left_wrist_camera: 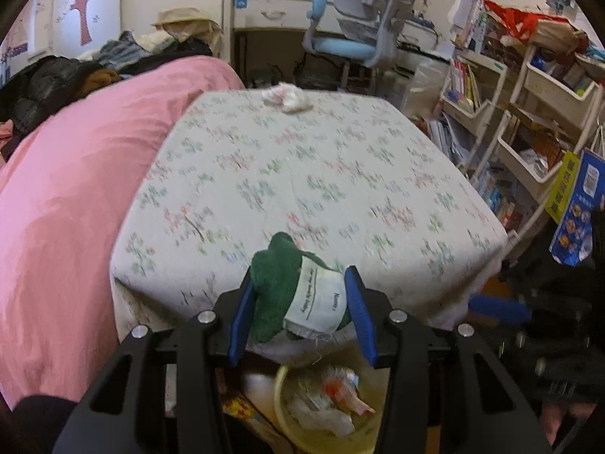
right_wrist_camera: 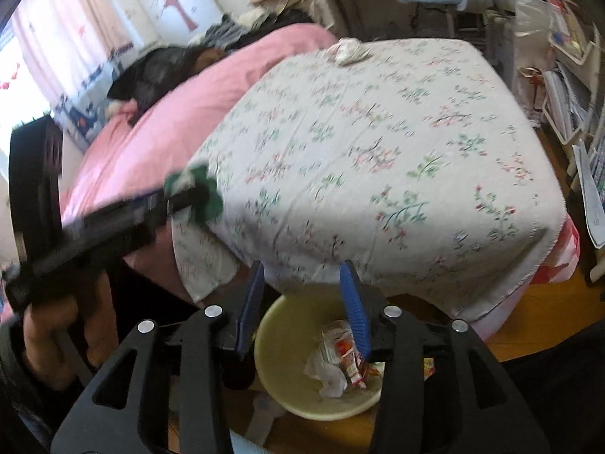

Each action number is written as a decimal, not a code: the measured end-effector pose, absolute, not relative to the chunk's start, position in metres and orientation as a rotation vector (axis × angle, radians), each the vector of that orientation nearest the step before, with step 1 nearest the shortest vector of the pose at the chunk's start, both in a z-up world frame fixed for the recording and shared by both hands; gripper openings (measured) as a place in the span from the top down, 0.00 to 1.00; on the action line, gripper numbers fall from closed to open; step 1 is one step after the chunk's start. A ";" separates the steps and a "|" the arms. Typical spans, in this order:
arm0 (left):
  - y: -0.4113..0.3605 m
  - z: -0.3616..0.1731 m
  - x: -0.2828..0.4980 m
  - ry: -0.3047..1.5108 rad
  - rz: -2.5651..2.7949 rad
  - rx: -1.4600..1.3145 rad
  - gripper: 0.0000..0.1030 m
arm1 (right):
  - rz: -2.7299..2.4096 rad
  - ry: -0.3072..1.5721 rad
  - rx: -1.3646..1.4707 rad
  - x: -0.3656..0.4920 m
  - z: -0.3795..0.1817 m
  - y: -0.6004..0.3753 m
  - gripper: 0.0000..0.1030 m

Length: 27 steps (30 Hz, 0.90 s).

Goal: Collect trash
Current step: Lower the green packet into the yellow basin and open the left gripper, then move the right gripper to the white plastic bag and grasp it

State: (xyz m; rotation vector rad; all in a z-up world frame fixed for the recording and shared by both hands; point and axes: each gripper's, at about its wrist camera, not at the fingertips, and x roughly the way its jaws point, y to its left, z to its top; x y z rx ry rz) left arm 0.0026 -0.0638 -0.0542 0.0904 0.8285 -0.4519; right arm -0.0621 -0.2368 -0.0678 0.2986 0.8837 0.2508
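Note:
My left gripper [left_wrist_camera: 300, 283] is shut on a green cloth with a white label [left_wrist_camera: 295, 295], held at the near edge of the floral bed cover [left_wrist_camera: 302, 174], above a cream bin [left_wrist_camera: 287, 427] with wrappers inside. The right wrist view shows the same gripper [right_wrist_camera: 189, 193] with the green cloth [right_wrist_camera: 206, 196]. My right gripper [right_wrist_camera: 302, 276] is open and empty above the cream bin [right_wrist_camera: 280, 340]. A crumpled white tissue [left_wrist_camera: 287, 98] lies at the cover's far edge, and it also shows in the right wrist view [right_wrist_camera: 348, 51].
A pink duvet [left_wrist_camera: 68, 189] lies left of the cover, with dark clothes [left_wrist_camera: 45, 79] piled behind. A blue-grey chair [left_wrist_camera: 359, 30] and desk stand at the back. White shelf carts [left_wrist_camera: 529, 121] full of books crowd the right. The floor [right_wrist_camera: 537, 314] is wood.

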 end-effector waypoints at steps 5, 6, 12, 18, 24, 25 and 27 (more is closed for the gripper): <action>-0.066 -0.068 -0.016 0.928 -0.497 0.088 0.55 | 0.221 0.828 0.372 -0.063 -0.061 -0.255 0.58; -0.066 -0.071 -0.020 0.945 -0.507 0.088 0.55 | 0.217 0.831 0.382 -0.062 -0.062 -0.256 0.57; -0.073 -0.092 -0.036 1.102 -0.609 0.103 0.52 | 0.218 0.834 0.362 -0.059 -0.060 -0.251 0.55; -0.074 -0.088 -0.041 1.069 -0.594 0.136 0.34 | 0.204 0.833 0.356 -0.060 -0.062 -0.250 0.52; -0.064 -0.081 -0.037 1.036 -0.575 0.084 0.31 | 0.200 0.835 0.341 -0.059 -0.063 -0.247 0.50; -0.064 -0.080 -0.038 1.028 -0.573 0.080 0.29 | 0.200 0.835 0.339 -0.059 -0.064 -0.247 0.49; -0.062 -0.075 -0.038 0.999 -0.561 0.068 0.27 | 0.199 0.834 0.335 -0.059 -0.064 -0.246 0.49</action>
